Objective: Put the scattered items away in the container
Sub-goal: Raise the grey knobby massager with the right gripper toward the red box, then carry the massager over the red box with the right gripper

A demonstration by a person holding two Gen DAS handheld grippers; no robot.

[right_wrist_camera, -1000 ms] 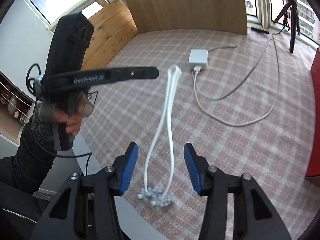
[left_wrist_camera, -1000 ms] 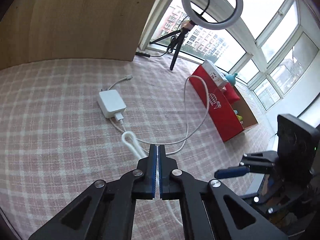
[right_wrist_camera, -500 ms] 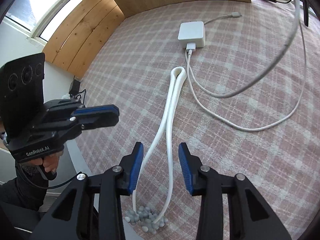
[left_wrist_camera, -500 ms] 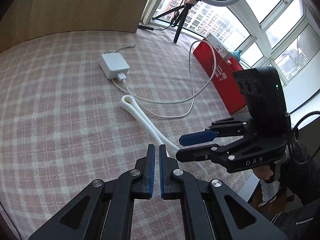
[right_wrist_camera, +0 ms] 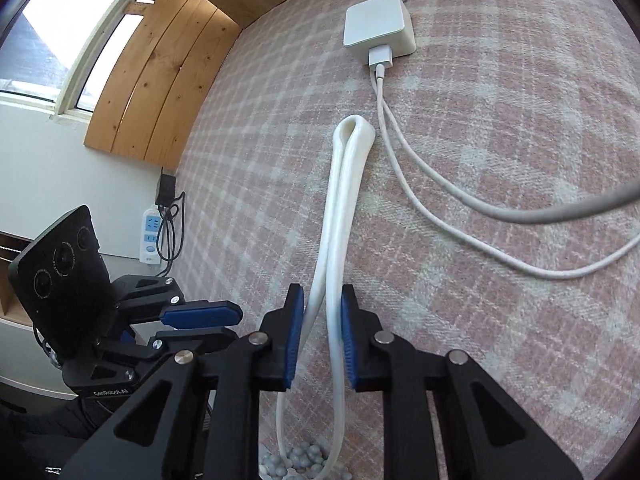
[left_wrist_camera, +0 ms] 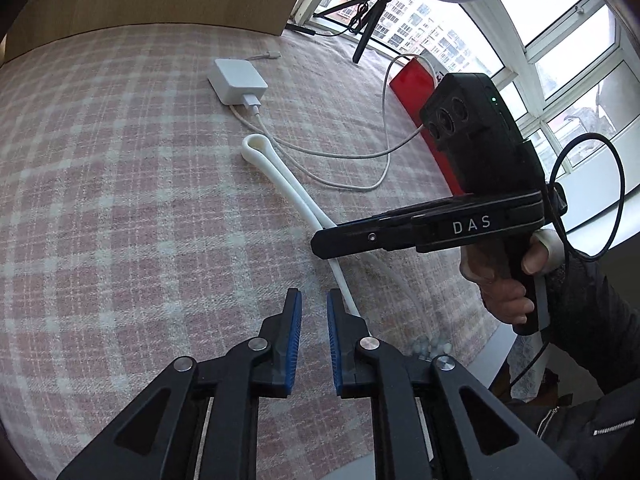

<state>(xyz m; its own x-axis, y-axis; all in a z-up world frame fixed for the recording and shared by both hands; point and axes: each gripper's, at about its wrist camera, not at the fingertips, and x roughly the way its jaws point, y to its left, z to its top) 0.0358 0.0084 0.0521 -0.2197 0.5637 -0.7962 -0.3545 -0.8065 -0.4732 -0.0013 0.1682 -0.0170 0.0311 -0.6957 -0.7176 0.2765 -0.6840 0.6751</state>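
Note:
A white folded cord (left_wrist_camera: pixel 280 176) (right_wrist_camera: pixel 348 184) lies on the pink checked cloth, its loop end far from me and a cluster of pale beads (right_wrist_camera: pixel 296 460) at its near end. My right gripper (right_wrist_camera: pixel 318 312) is open and low over the cord, with both strands running between its blue pads and close to them. In the left wrist view the right gripper (left_wrist_camera: pixel 320 242) appears side-on above the cord, held by a hand. My left gripper (left_wrist_camera: pixel 312 316) is slightly open and holds nothing, just left of the cord. A red box (left_wrist_camera: pixel 412 88) stands at the far right.
A white charger (left_wrist_camera: pixel 238 80) (right_wrist_camera: pixel 378 26) with a long white cable (left_wrist_camera: pixel 340 156) lies beyond the cord's loop. A ring light on a tripod (left_wrist_camera: pixel 372 28) stands by the window. The table edge runs close behind the beads (left_wrist_camera: pixel 430 346). A power strip (right_wrist_camera: pixel 150 240) hangs on the wall.
My right gripper has come down over the cord and its fingers have narrowed around both strands. My left gripper has pulled back off the cord and opened a little.

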